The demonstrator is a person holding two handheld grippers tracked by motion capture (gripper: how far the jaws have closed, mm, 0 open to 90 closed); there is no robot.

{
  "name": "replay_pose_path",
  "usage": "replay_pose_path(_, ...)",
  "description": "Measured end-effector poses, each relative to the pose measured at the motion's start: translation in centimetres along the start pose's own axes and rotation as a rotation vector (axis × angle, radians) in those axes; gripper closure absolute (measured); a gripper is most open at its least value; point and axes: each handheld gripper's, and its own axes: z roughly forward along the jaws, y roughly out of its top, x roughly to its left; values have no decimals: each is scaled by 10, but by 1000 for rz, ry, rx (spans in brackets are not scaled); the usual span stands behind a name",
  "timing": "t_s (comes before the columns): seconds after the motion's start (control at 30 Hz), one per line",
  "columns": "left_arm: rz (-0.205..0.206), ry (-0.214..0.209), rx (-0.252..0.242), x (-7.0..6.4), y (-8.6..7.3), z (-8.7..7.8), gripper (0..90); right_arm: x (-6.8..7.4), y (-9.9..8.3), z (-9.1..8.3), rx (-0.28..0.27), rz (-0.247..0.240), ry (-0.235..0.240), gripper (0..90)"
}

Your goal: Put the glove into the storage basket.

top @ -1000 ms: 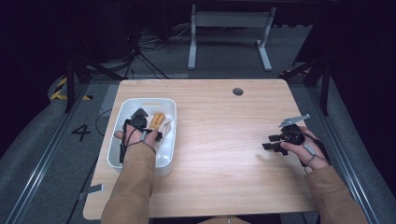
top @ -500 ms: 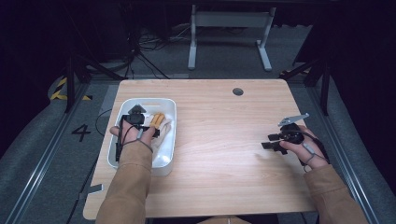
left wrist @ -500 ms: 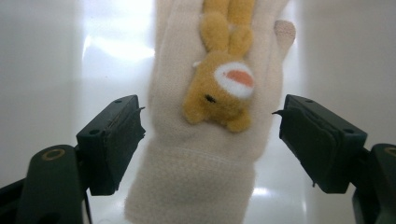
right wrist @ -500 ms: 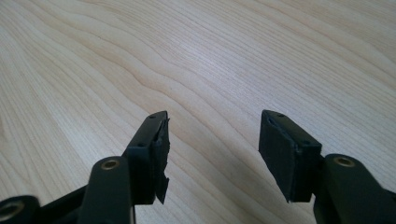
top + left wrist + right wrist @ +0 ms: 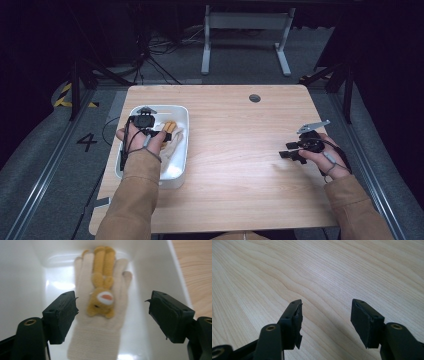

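A cream knitted glove [image 5: 100, 325] with a small tan plush animal [image 5: 102, 291] on its back lies flat in a white tub [image 5: 182, 125] on the table's left side. My left gripper [image 5: 111, 306] hangs open just over the glove, its jaws standing either side of the plush. From above, the left gripper [image 5: 150, 126] is over the tub, with the glove [image 5: 176, 139] showing to its right. My right gripper [image 5: 289, 150] rests open near the table's right edge, and in the right gripper view [image 5: 325, 317] only bare wood lies between its jaws.
The light wooden table [image 5: 240, 150] has a round cable hole [image 5: 254, 98] at its far side. Beyond the table are a dark floor, cables and a grey metal stand [image 5: 245, 35]. The tub's walls [image 5: 22, 282] rise close on both sides of the left gripper.
The left hand and its gripper have shifted slightly toward the far end of the tub. The right gripper has stayed where it was.
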Motion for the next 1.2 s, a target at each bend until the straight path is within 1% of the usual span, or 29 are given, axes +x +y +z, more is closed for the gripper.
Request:
replay_pose_path(0.03,13,-17,-8,-2,1,-3,220,0,0,0,-1,1,2,435)
replay_pose_path(0.07,18,-25,-16,-4,1,-5,223,0,0,0,0,1,4,435)
replay_pose_path(0.13,47,-40,-33,-10,3,-11,241,0,0,-1,-2,0,3,435)
replay_pose_path(0.17,54,-44,-41,-13,3,-15,242,0,0,-1,-3,-1,3,435)
replay_pose_path(0.23,81,-68,-59,-19,4,-20,242,0,0,-1,-5,-1,3,435)
replay_pose_path(0.27,87,-80,-66,-21,4,-22,252,0,0,-1,-4,-1,3,435)
replay_pose_path(0.3,101,-96,-77,-24,4,-25,266,0,0,-1,-3,-1,2,435)
replay_pose_path(0.4,149,-127,-104,-32,4,-32,281,0,-1,-1,-1,-1,2,435)
replay_pose_path(0.53,215,-186,-144,-43,3,-40,302,-1,-2,-3,-5,1,-4,434)
replay_pose_path(0.57,235,-205,-149,-45,3,-42,301,-1,-3,-3,-5,-1,-4,434)
replay_pose_path(0.6,240,-215,-159,-48,3,-43,305,-1,-3,-4,-5,1,-3,434)
replay_pose_path(0.67,277,-241,-168,-53,2,-45,321,-1,-4,-4,-5,-3,-5,434)
replay_pose_path(0.7,297,-252,-169,-56,2,-45,326,0,-4,-5,-4,-3,-5,434)
replay_pose_path(0.73,326,-271,-167,-61,1,-45,333,0,-5,-5,-7,-4,-4,434)
replay_pose_path(0.8,360,-291,-163,-67,-1,-45,355,0,-6,-5,-8,-9,-5,437)
replay_pose_path(0.83,368,-301,-168,-71,-2,-45,356,0,-7,-6,-8,-8,-6,440)
replay_pose_path(0.87,395,-322,-175,-76,-4,-44,361,0,-8,-6,-6,-8,-5,442)
replay_pose_path(0.97,435,-384,-166,-88,-7,-40,385,-2,-10,-9,-12,-12,0,448)
replay_pose_path(1.0,456,-411,-166,-94,-9,-37,385,-2,-10,-9,-13,-13,-1,452)
replay_pose_path(1.03,471,-420,-165,-98,-10,-36,386,-3,-11,-9,-15,-10,-1,453)
replay_pose_path(1.13,529,-447,-162,-115,-17,-28,387,-2,-12,-9,-9,-16,-5,453)
replay_pose_path(1.2,557,-480,-160,-124,-23,-23,387,-2,-13,-9,-9,-18,-6,453)
